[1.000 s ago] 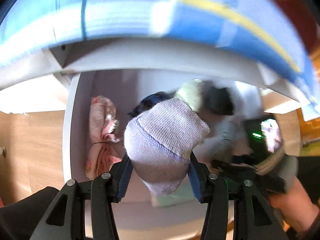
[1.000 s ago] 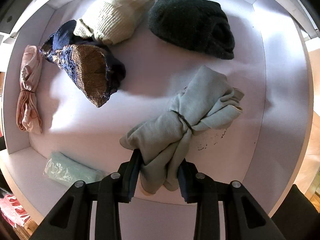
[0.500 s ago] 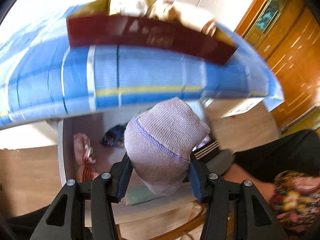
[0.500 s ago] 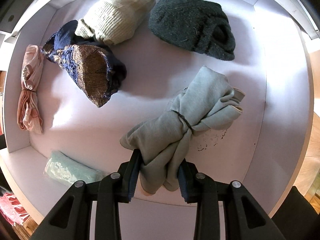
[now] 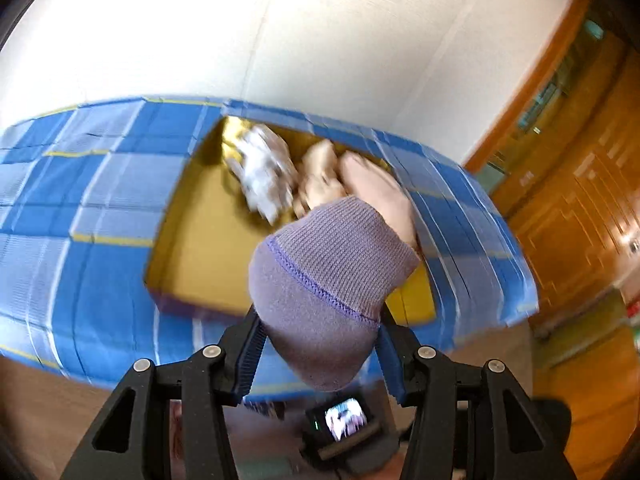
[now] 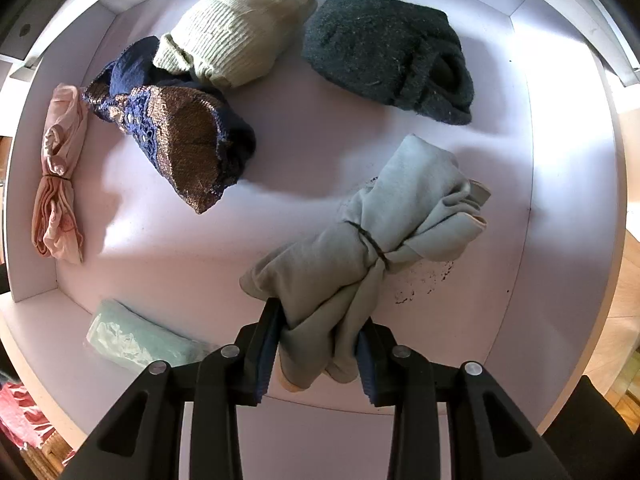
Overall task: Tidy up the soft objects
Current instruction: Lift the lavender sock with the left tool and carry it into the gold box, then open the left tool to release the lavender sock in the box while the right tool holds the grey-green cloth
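The lilac knitted sock bundle point(image 5: 324, 280) sits pinched between the pads of your left hand-held gripper point(image 5: 318, 354), its rounded toe end hanging toward the camera and its ribbed cuff pointing away. A second ago that same bundle hung over the white drawer; now, with the hand-held gripper lifted and tipped upward, it is in front of a yellow-lined box point(image 5: 200, 240) lying on a blue plaid bed cover point(image 5: 72, 208). The box already holds a white bundle point(image 5: 264, 172) and some beige ones point(image 5: 320, 176), blurred by the motion. That suggests you are carrying this bundle across to join them, so the next thing would be to bring it over the open bare part of the box and let go.

Your right hand-held gripper point(image 6: 318, 346) has not shifted. Its jaws are clamped on the tail end of the pale blue-grey cloth bundle point(image 6: 384, 240), tied round the middle with a dark band, which lies on the floor of the white drawer point(image 6: 576, 184). Around it, untouched, are a cream ribbed sock roll point(image 6: 236, 28), a dark green woolly roll point(image 6: 388, 48), a navy lace-and-gold piece point(image 6: 180, 128), a pink tied bundle point(image 6: 60, 176) against the left wall, and a mint packet point(image 6: 136, 338) near the front edge. Much sorting remains.
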The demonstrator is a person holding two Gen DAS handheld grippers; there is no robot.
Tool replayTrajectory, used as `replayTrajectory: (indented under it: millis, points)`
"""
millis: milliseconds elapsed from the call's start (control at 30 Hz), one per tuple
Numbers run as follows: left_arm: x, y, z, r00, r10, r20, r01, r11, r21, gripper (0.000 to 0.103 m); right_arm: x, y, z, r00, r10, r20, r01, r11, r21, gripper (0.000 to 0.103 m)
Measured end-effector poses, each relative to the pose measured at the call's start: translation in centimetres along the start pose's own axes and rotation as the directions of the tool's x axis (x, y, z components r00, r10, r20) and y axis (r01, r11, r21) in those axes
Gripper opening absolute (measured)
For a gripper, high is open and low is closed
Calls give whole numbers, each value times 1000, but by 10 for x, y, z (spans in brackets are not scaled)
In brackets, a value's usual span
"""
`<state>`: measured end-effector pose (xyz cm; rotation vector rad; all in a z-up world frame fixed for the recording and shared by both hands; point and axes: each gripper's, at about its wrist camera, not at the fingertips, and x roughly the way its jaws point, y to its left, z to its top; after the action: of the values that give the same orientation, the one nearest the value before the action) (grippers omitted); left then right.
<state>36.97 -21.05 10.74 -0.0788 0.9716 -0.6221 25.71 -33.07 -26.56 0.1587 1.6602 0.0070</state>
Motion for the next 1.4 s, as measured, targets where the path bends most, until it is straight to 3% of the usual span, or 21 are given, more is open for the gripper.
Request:
replayTrajectory:
  millis: [267, 633, 1000, 1100, 1400]
  points:
    - [52, 23, 62, 986, 157, -48, -162, 978, -131, 52, 1, 1, 1, 1000, 7, -4, -7, 1000, 1, 35]
    - [113, 54, 88, 955, 253, -154, -284, 930, -232, 52, 0, -10, 3, 999, 40, -10, -39, 999, 24, 35]
    - [145, 68, 116, 948, 268, -170, -307, 912, -271, 52, -2, -16, 4, 998, 61, -7, -61, 997, 39, 35]
    - [149, 71, 121, 954, 257, -155, -291, 918, -271, 53, -2, -16, 4, 998, 60, -6, -60, 998, 37, 35]
    - [140, 72, 121, 971, 225, -75, -237, 933, -270, 75, -2, -17, 4, 998, 61, -8, -61, 998, 36, 35]
